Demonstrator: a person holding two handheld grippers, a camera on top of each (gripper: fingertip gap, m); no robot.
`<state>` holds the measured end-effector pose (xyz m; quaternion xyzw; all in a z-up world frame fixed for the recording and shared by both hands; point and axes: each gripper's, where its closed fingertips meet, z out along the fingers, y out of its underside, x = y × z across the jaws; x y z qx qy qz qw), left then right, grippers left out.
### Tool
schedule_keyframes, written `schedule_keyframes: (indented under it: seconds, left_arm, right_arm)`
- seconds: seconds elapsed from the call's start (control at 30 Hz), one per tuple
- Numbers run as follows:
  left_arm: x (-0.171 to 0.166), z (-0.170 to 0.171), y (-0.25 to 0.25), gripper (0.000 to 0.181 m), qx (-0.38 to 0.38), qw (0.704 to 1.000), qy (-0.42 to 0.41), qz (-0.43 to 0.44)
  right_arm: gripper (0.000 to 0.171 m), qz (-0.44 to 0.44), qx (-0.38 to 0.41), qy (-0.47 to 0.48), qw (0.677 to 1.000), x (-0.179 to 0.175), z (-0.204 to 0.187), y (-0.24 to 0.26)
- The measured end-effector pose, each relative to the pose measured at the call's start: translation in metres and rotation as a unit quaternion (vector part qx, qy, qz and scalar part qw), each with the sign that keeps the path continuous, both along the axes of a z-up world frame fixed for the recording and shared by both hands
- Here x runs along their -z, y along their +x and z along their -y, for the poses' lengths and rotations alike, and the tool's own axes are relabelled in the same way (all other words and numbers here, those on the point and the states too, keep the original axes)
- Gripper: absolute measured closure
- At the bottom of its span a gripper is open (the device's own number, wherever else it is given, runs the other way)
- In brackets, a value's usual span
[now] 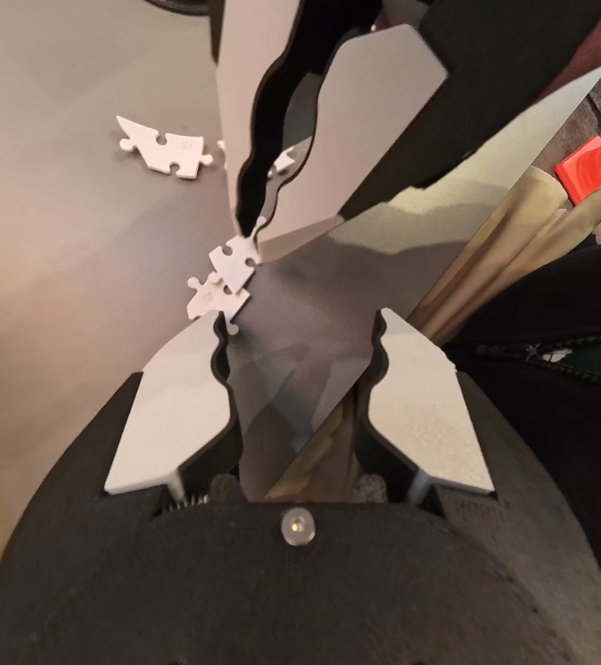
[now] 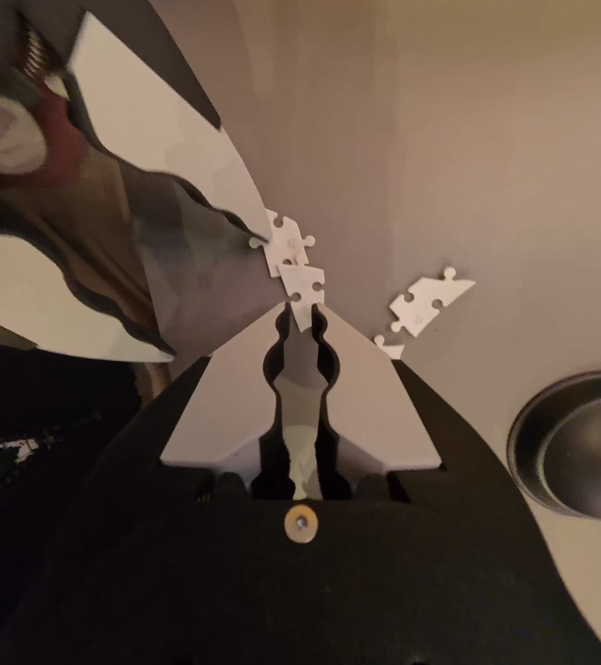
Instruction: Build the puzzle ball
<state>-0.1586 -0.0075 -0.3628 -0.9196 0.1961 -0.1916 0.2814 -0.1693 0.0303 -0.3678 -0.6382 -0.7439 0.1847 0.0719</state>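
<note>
My right gripper (image 2: 301, 306) is shut on a white puzzle piece (image 2: 304, 288). In the left wrist view it comes down from the top (image 1: 250, 230) with that piece (image 1: 236, 257). The piece overlaps the edge of a second white piece (image 1: 212, 298), also in the right wrist view (image 2: 290, 241); whether they are locked I cannot tell. My left gripper (image 1: 302, 316) is open wide, and its left fingertip (image 1: 221, 320) touches the second piece. It shows at the left of the right wrist view (image 2: 220, 295).
A joined pair of white pieces (image 1: 169, 151) (image 2: 425, 306) lies on the grey table (image 1: 58, 252), with another piece (image 2: 389, 347) beside it. A dark round dish (image 2: 579, 442) stands at the right. The table edge, a red object (image 1: 594, 169) and a person's dark clothing (image 1: 543, 360) are at the right. One gripper's finger ends stand about 4 cm off the other's.
</note>
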Motion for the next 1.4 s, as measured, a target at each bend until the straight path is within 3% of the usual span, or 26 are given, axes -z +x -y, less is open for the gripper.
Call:
schedule_keyframes:
  seconds: [0.03,0.4,0.57,0.73,1.1,1.4]
  left_arm:
    - [0.000,0.001,-0.002,0.104,-0.003,1.000,-0.001,-0.001]
    - [-0.002,0.010,0.010,0.104,-0.005,1.000,-0.009,0.022]
    - [-0.008,0.003,-0.005,0.106,-0.026,1.000,0.017,0.002]
    - [0.006,0.002,-0.013,0.103,-0.033,0.999,-0.001,-0.021]
    - [0.007,-0.012,-0.023,0.108,0.051,0.997,0.017,-0.050]
    - [0.010,-0.007,-0.029,0.109,0.061,0.996,0.000,-0.061]
  right_arm:
    - [0.162,0.005,0.000,0.004,1.000,0.001,-0.001,0.003]
    - [0.171,0.011,0.006,-0.030,0.999,0.007,0.012,0.006]
    - [0.166,0.002,0.016,-0.028,0.999,0.002,0.007,0.008]
    - [0.160,0.013,0.034,-0.005,0.999,0.002,-0.009,0.015]
    - [0.151,0.004,-0.041,0.034,0.999,0.007,-0.009,0.007]
    - [0.144,0.012,0.006,0.021,1.000,0.007,0.007,0.013]
